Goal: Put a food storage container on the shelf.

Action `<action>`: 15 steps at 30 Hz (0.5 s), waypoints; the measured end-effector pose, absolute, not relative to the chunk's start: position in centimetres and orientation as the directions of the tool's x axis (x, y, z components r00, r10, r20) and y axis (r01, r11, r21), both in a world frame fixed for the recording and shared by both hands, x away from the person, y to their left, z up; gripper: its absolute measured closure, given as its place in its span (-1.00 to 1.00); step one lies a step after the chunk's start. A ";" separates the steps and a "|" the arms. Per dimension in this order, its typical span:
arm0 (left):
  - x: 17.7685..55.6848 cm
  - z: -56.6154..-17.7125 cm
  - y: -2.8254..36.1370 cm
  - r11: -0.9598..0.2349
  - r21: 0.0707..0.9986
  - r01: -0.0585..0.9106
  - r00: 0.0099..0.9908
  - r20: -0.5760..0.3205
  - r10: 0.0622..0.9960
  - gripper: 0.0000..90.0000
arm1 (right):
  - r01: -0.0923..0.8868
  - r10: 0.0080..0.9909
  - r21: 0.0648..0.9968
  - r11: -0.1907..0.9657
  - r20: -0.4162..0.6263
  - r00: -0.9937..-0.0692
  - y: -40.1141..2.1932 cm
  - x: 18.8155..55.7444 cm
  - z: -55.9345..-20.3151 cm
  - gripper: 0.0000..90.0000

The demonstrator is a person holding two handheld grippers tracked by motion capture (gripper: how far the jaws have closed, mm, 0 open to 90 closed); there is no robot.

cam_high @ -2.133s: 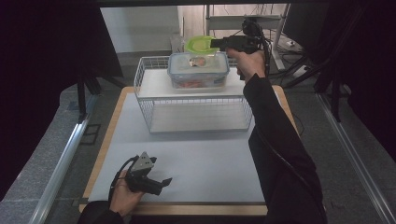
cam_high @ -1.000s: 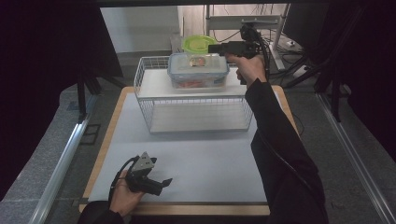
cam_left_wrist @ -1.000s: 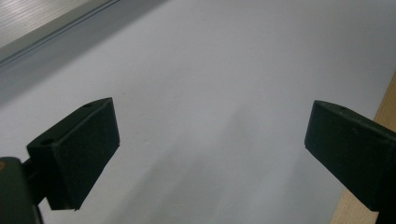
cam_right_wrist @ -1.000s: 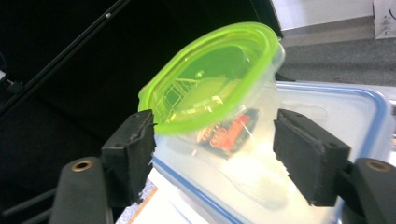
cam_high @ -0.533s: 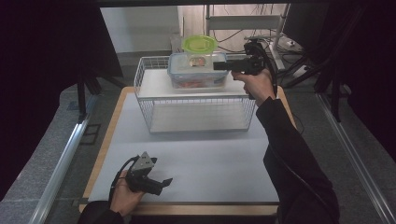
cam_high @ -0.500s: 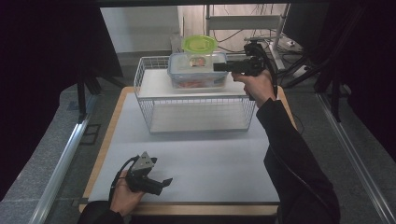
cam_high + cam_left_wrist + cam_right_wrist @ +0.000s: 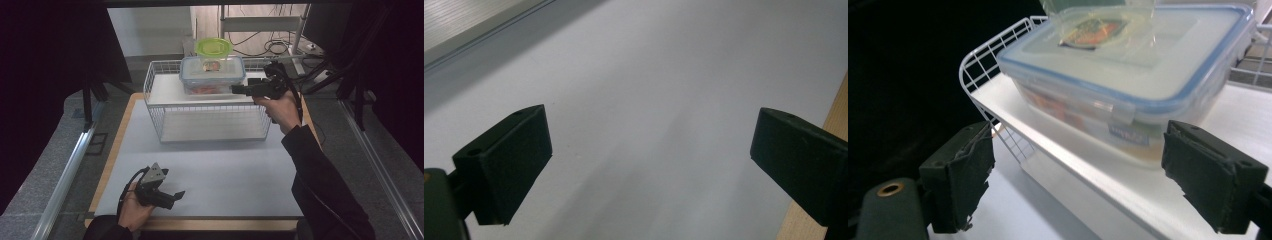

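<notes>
The right hand-held gripper (image 7: pixel 239 90) is held level at the right end of the white wire shelf (image 7: pixel 170 92), its tips pointing at the near right corner of the clear food box (image 7: pixel 212 75) with the blue-rimmed lid. Its jaws have just been opening and now stand wide apart with nothing between them; in the right gripper view (image 7: pixel 1075 167) the box (image 7: pixel 1143 85) sits just beyond the pads, on the shelf's upper white board (image 7: pixel 1128 185). A smaller tub with a green lid (image 7: pixel 213 48) rests on top of the box. The left hand-held gripper (image 7: pixel 175 195) lies low over the white tabletop (image 7: pixel 225 175) near its front edge, resting in the person's hand, jaws spread and empty, well apart from the shelf.
</notes>
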State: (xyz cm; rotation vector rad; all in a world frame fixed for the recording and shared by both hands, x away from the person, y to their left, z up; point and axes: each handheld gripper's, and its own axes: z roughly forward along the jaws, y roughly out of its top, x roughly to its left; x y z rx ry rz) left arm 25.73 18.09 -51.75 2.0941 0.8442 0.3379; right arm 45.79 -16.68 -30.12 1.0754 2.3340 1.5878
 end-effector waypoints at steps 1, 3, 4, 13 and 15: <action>25.7 -51.7 18.1 -0.426 0.786 0.448 0.737 -0.055 0.673 -0.94 | 0.481 0.613 0.853 0.203 0.272 -0.741 -16.7 45.6 -30.2 -0.72; 25.7 -51.7 18.1 -0.421 0.788 0.449 0.735 -0.057 0.676 -0.94 | 0.472 0.620 0.855 0.217 0.253 -0.743 -16.8 45.1 -30.5 -0.74; 25.7 -51.7 18.1 -0.422 0.788 0.448 0.735 -0.057 0.676 -0.94 | 0.464 0.622 0.857 0.224 0.240 -0.745 -16.8 44.8 -30.8 -0.75; 25.6 -51.7 18.1 -0.431 0.785 0.445 0.738 -0.049 0.673 -0.93 | 0.428 0.612 0.863 0.268 0.190 -0.767 -17.3 41.4 -34.3 -0.81; 25.6 -51.7 18.1 -0.430 0.784 0.447 0.738 -0.052 0.673 -0.93 | 0.417 0.617 0.862 0.287 0.167 -0.769 -17.5 40.3 -36.0 -0.82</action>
